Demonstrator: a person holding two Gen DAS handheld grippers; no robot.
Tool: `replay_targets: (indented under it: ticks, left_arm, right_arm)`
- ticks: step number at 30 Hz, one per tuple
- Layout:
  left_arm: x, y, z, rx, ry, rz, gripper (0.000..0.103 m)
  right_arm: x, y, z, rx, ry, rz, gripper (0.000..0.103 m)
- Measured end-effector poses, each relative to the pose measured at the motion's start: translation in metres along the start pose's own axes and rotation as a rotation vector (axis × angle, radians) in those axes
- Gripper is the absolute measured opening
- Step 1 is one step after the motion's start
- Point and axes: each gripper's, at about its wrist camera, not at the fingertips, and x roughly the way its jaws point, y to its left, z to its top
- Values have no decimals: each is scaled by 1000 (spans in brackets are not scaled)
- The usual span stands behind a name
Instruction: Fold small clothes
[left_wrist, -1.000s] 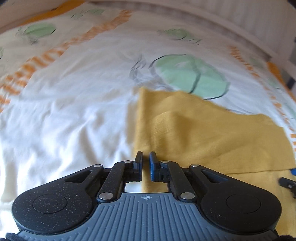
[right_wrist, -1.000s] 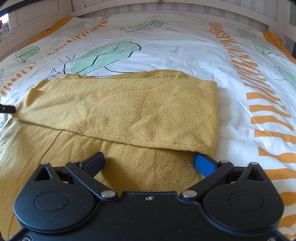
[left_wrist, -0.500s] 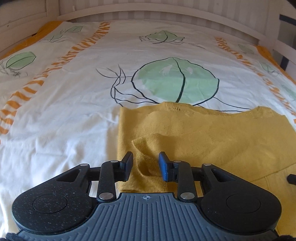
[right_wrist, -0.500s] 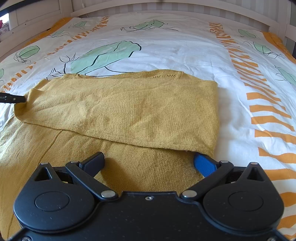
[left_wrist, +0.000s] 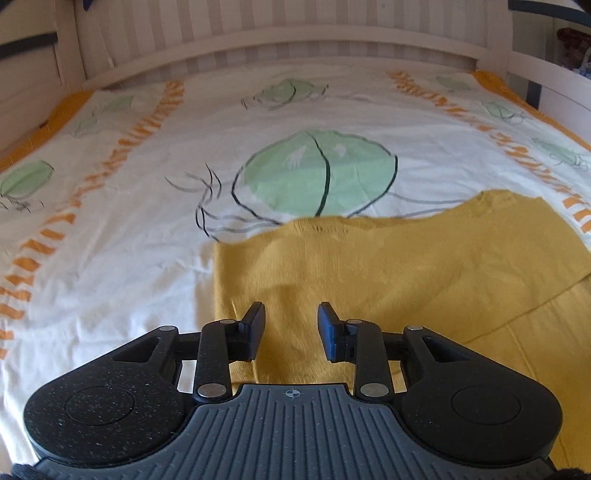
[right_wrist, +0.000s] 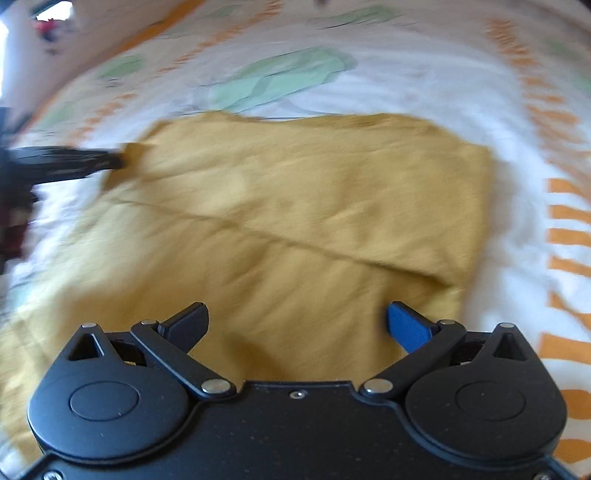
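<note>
A mustard-yellow knit garment (left_wrist: 406, 280) lies partly folded on a bed, spread over a white duvet cover (left_wrist: 129, 258) printed with green leaves and orange dashes; one flap is laid diagonally across the layer beneath, its edge running as a slanted line in the right wrist view. The left gripper (left_wrist: 291, 328) sits over the garment's left edge, its jaws having just been opening and now standing apart, with fabric seen in the gap below them but not pinched. The right gripper (right_wrist: 297, 323) hangs above the near part of the garment, its jaws spread wide, one finger black (right_wrist: 188, 325) and the other blue (right_wrist: 408, 326), neither pressing on the cloth. In the blurred right wrist view, the left gripper's dark tip shows at the garment's far left corner; whether it touches the cloth there cannot be told. A pale slatted headboard (left_wrist: 280, 40) closes the far end of the bed.
</note>
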Motion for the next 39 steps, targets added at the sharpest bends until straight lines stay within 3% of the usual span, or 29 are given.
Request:
replay_targets:
  ticks: [2,4,6,9,12,14,21,26,29,39]
  left_arm:
    - [-1,-1,5,4,-20,-4,36]
    - [6,-3,10,1,-11,-13,41]
    - [17,-1,11,-29,6,-11,41]
    - [35,8,5,-106,57,-5,41]
    - [54,23,-7,-196,125,7,44]
    - [55,33,-14,-233,102,-16,47]
    - [54,41,-14,-262,92,-49,51]
    - [48,46,-16,-298,106,-60,51]
    - [34,47,-21,-292,119,-29,53]
    - [-46,69,-68,-381,117,-44,54]
  right_arm:
    - [-12,-3,2,30,-61,95,103]
    - [-21,-10,6,75,-165,121,103]
    - [-24,-17,9,124,-274,92,103]
    - [-14,-20,15,112,-339,-23,103]
    - [7,-27,19,103,-289,-160,103]
    - [21,-36,15,141,-217,-234,103]
    - [36,-18,6,-15,-195,-369,103]
    - [30,-20,-6,-22,-242,-365,103]
    - [29,-22,-5,-15,-248,-352,103]
    - [-11,1,-19,55,-308,-332,102]
